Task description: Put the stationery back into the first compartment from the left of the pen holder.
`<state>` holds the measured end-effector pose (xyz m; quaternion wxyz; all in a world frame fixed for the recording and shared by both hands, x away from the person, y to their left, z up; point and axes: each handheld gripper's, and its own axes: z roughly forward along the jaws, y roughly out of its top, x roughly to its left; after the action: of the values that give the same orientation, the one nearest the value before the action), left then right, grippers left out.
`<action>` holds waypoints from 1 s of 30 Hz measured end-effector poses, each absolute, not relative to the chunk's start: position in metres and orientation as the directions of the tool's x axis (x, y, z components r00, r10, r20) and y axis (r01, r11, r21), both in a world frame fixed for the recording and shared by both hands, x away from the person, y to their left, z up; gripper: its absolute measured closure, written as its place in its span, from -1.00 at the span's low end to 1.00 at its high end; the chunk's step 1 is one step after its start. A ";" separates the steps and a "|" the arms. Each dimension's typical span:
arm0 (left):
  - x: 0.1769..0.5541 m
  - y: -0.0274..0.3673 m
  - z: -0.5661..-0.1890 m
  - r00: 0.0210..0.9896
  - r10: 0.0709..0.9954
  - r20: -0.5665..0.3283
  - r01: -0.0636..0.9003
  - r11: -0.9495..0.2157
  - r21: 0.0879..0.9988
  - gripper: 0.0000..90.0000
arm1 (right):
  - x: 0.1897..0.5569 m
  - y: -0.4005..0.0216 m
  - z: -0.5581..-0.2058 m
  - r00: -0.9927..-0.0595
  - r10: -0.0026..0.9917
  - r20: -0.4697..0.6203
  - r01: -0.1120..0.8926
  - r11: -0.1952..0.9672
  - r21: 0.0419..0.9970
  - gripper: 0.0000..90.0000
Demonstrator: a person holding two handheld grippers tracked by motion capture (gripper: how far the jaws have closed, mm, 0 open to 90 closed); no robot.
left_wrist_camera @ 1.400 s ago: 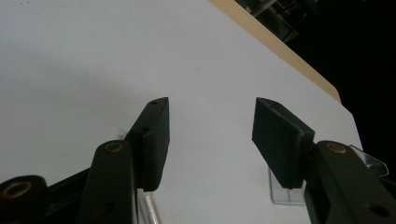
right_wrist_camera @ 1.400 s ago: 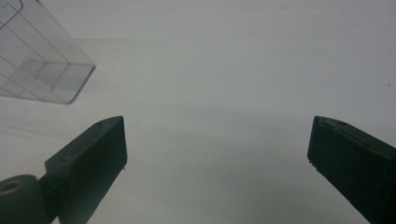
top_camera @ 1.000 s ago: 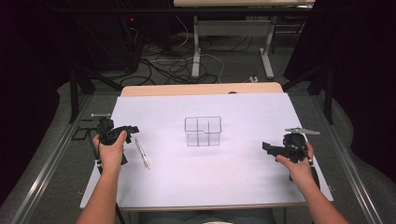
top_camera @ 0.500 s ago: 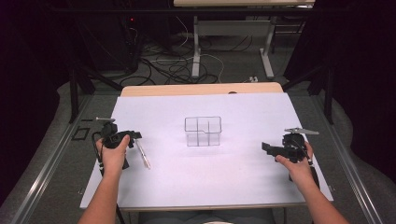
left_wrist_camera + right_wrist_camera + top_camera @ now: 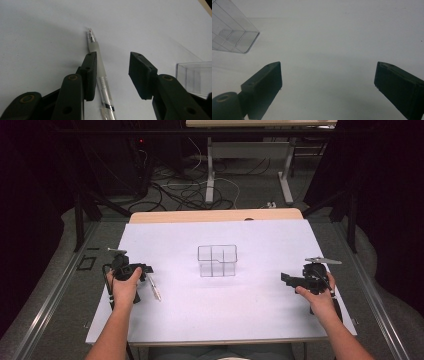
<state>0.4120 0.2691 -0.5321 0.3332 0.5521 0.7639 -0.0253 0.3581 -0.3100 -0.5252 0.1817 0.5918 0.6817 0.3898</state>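
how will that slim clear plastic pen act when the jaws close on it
The slim clear plastic pen looks stiff and light. Its round barrel may roll on the flat white table. The frosted grip section probably slips less than the glossy barrel.

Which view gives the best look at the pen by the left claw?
The left gripper view: the pen lies close up on the white table, between the left claw jaws, beside one pad. The high view shows it as a thin sliver by the left hand.
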 end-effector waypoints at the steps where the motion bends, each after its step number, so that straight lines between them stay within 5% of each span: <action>1: 0.412 0.269 -0.533 -0.170 0.825 -0.538 0.859 0.392 0.329 0.31 | 0.358 -0.310 -0.525 -0.233 0.949 0.212 0.666 -0.004 0.746 -0.83; 30: 0.419 0.271 -0.544 -0.262 0.788 -0.557 0.850 0.462 0.253 0.53 | 0.359 -0.309 -0.527 -0.237 0.948 0.211 0.671 0.003 0.742 -0.79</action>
<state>0.4192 0.2710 -0.5443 0.3198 0.5166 0.7928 -0.0485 0.3588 -0.3089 -0.5269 0.1796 0.5910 0.6850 0.3864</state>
